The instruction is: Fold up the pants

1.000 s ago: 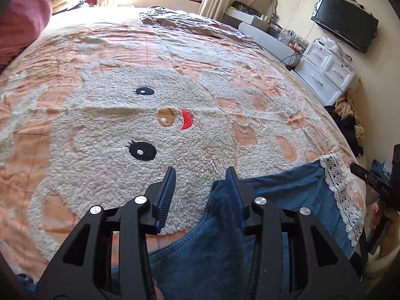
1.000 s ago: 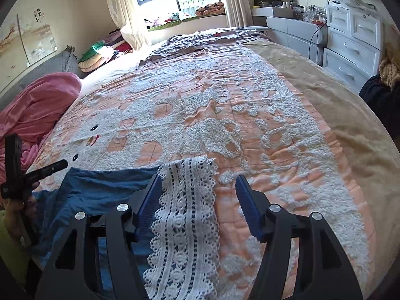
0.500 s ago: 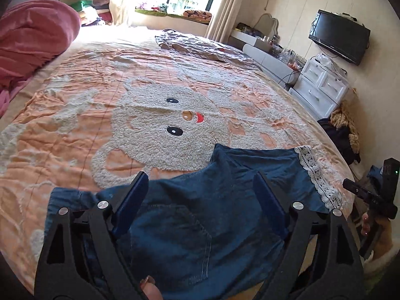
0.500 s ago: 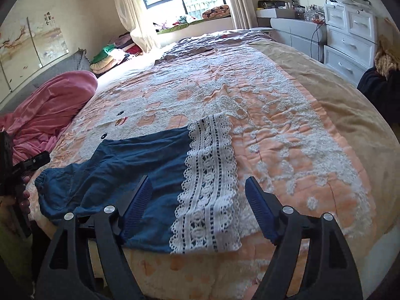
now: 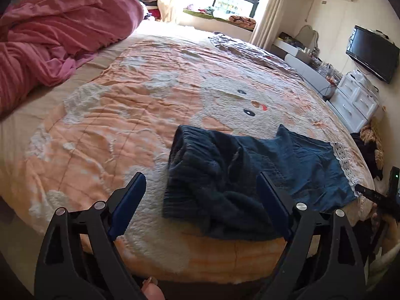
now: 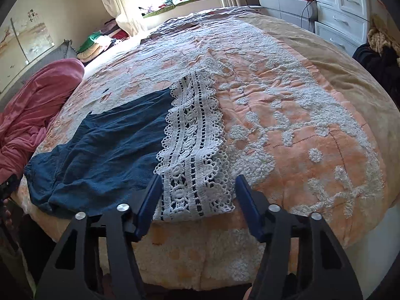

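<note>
Pink blanket (image 5: 57, 37) bunched at bed's left side. Left claw (image 5: 200, 200) jaws spread wide, opening, empty, above near edge of bed (image 5: 100, 115). Blue pants (image 5: 250, 175) lie flat along that edge, waistband toward left claw, lace hem (image 6: 195, 150) rightward. Right claw (image 6: 197, 200) closing, lace hem between its jaws, pads not touching it.

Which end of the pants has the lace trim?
The hem end by the right claw; the waistband end by the left claw is plain dark ribbing.
</note>
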Demonstrator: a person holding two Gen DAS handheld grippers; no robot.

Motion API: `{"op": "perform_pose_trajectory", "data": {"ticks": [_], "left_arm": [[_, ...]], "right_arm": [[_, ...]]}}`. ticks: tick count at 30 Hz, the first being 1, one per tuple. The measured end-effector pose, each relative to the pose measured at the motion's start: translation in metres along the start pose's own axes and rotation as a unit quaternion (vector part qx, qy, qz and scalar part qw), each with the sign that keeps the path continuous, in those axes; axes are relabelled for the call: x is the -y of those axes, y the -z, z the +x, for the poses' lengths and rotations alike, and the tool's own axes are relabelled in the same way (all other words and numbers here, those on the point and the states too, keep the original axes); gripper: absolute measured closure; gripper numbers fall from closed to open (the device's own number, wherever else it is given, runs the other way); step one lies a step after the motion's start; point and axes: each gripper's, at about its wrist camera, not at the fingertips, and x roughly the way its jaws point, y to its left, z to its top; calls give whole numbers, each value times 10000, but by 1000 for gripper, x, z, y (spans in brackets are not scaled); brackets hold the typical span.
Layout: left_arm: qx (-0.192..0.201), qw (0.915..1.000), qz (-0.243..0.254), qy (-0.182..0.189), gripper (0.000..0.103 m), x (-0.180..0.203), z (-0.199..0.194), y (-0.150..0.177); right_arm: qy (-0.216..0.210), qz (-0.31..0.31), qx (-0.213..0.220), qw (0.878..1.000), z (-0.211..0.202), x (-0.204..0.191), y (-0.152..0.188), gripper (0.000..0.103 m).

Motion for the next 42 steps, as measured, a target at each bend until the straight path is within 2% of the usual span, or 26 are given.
{"op": "perform_pose_trajectory", "data": {"ticks": [4, 7, 11, 15, 19, 20, 21, 22, 23, 25, 28, 31, 35, 41, 42], "left_arm": [[-245, 9986, -444, 158, 20, -15, 5, 13], [-496, 9959, -607, 452, 20, -11, 15, 20], [-826, 9913, -749, 705, 20, 1, 30, 28], [-1171, 9857, -945, 758, 20, 10, 53, 30], [-1184, 9807, -1314, 828, 22, 7, 64, 22], [-1147, 9791, -1402, 928, 29, 7, 65, 19], [-1108, 9782, -1440, 1008, 53, 7, 68, 16], [-1084, 9785, -1439, 1004, 69, 6, 71, 13], [-1093, 9786, -1452, 967, 73, 5, 75, 11], [-1034, 9788, -1471, 985, 88, 4, 77, 10], [-876, 9825, -1323, 973, 89, 3, 65, 11], [-924, 9867, -1014, 873, 86, 4, 64, 22], [-859, 9865, -1036, 936, 83, -3, 67, 31], [-845, 9899, -845, 756, 72, 1, 56, 29], [-866, 9897, -858, 755, 71, 0, 54, 30]], "right_arm": [[-221, -158, 45, 9996, -3, -11, 2, 55], [-78, -76, 83, 9999, -2, -5, 1, 54], [-293, 194, -19, 9994, 4, 4, 3, 55], [-391, 272, -52, 9989, 5, 1, 3, 74], [-388, 122, 40, 9992, 1, -6, 5, 77], [-373, 115, 60, 9992, 0, -7, 5, 77], [-344, 108, 91, 9993, -1, -7, 5, 78], [-296, 74, 117, 9995, -2, -7, 5, 78], [-245, 34, 134, 9996, -3, -8, 4, 78], [-156, 15, 180, 9997, -5, -7, 4, 79], [-110, 140, 237, 9996, -14, 3, -1, 79], [-86, 312, 16, 9995, -8, 14, 1, 79], [84, 176, -11, 9998, -2, 9, 8, 79], [-16, 443, 5, 9990, -7, 16, 6, 73], [-11, 447, 6, 9990, -9, 16, 6, 69]]}}
